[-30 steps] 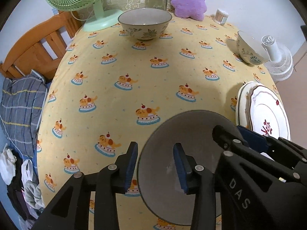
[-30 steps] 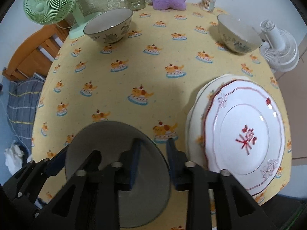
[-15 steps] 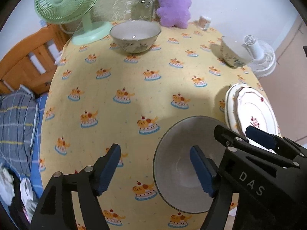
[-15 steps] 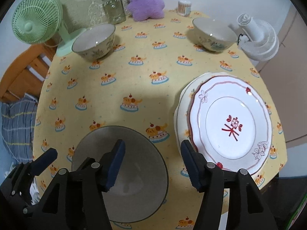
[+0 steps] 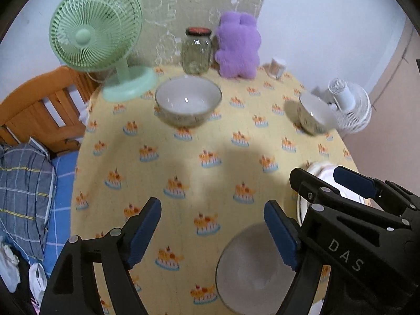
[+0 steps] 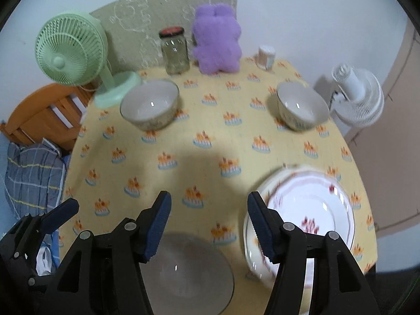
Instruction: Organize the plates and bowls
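A grey bowl (image 5: 252, 270) (image 6: 189, 270) sits on the yellow tablecloth at the near edge. My left gripper (image 5: 212, 225) is open and empty above it; the bowl lies under its right finger. My right gripper (image 6: 208, 223) is open and empty, with the bowl below its left finger. A red-patterned white plate (image 6: 315, 210) lies on a larger plate at the near right; its rim (image 5: 317, 166) shows in the left wrist view. A patterned bowl (image 5: 187, 99) (image 6: 149, 105) stands at the far left, another (image 5: 312, 114) (image 6: 300, 105) at the far right.
At the back stand a green fan (image 5: 97, 31) (image 6: 68, 50), a glass jar (image 5: 197, 50) (image 6: 174, 51), a purple plush toy (image 5: 237, 44) (image 6: 216, 38) and a small cup of swabs (image 6: 266, 57). A white fan (image 6: 357, 97) stands beyond the right edge. A wooden bed frame (image 5: 39, 105) is left.
Both grippers opened, let go of the grey bowl and rose and pulled back from it. The bowl stays on the table at the near edge.
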{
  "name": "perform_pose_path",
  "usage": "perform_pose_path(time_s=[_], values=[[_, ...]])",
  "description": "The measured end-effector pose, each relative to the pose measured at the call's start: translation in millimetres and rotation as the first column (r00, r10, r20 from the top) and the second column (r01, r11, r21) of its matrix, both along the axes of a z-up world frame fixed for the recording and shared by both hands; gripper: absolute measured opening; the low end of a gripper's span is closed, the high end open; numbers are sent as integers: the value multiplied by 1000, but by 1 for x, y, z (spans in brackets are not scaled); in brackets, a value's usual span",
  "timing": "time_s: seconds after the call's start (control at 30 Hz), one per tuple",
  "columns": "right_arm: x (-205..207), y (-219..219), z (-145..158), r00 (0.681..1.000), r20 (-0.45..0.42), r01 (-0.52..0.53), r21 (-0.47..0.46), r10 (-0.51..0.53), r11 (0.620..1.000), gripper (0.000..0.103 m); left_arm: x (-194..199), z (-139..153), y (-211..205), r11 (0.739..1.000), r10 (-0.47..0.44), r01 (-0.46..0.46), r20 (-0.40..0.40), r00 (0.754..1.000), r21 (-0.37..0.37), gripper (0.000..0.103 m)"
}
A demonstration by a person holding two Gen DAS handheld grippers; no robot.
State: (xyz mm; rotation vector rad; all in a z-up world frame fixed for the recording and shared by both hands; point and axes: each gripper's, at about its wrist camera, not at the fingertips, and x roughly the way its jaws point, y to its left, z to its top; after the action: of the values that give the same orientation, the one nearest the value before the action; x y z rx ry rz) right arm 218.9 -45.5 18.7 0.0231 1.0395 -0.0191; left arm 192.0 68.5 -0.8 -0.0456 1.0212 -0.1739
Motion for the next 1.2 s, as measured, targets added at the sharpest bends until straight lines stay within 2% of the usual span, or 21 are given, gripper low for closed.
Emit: perform_pose_path(time_s=[0.23,0.33,0.63,0.8,0.97,1.2], values=[[43,-3,13,993,37,-108,11,108,994,67,30,12,-5,993,117,-118,34,993,14,82],[60,-6,15,986,53,-157,27,155,987,74,43,14,-8,985,171,-172,44,984,26,82],[114,-6,13,954,74,-296,61,291,953,80,79,15,-14,950,304,-308,71,950,48,82],[140,-2,14,940,102,-331,37,326,943,86,100,16,-9,932,351,-357,102,931,55,82],[166,3,9,931,113,-357,70,348,932,88,122,8,-1,918,393,-396,80,916,22,82],[200,14,-12,918,109,-390,73,381,918,93,148,-13,9,911,410,-412,59,910,26,82]])
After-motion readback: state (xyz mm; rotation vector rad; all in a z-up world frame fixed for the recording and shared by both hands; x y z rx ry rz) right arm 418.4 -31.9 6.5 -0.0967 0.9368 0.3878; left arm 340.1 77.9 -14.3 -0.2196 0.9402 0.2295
